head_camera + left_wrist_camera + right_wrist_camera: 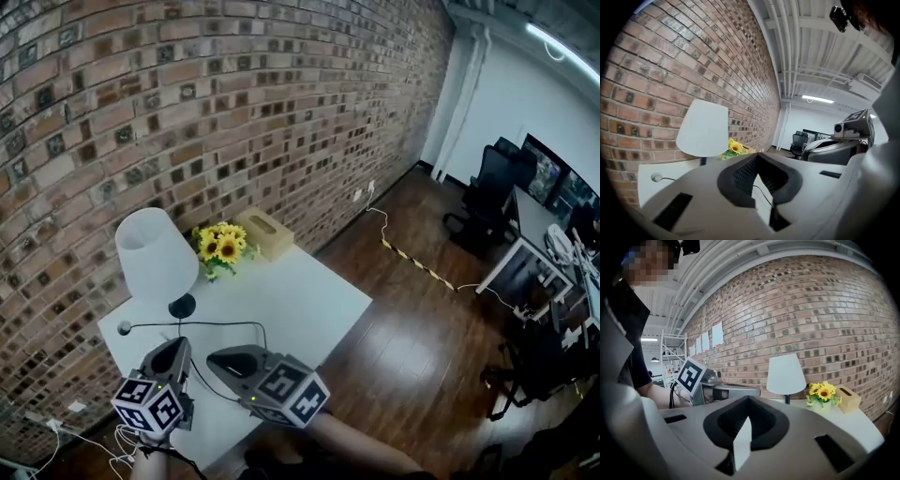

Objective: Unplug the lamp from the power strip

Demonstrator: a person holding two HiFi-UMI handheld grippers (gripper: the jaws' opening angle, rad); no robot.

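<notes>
The brick wall [234, 112] fills most of my view, with the white table [309, 300] against it and the lamp [155, 253] standing at its back left. My 2 tools hover over the near edge. The left gripper [178, 344] and the right gripper [214, 358] both have their jaws pressed together on nothing. I judge this the approach, with nothing grasped yet. The lamp's black cord [216, 323] trails toward me. Next I must follow it down to white cables [98, 439] on the floor, find the plug, and open a jaw. I can't make out the power strip itself.
</notes>
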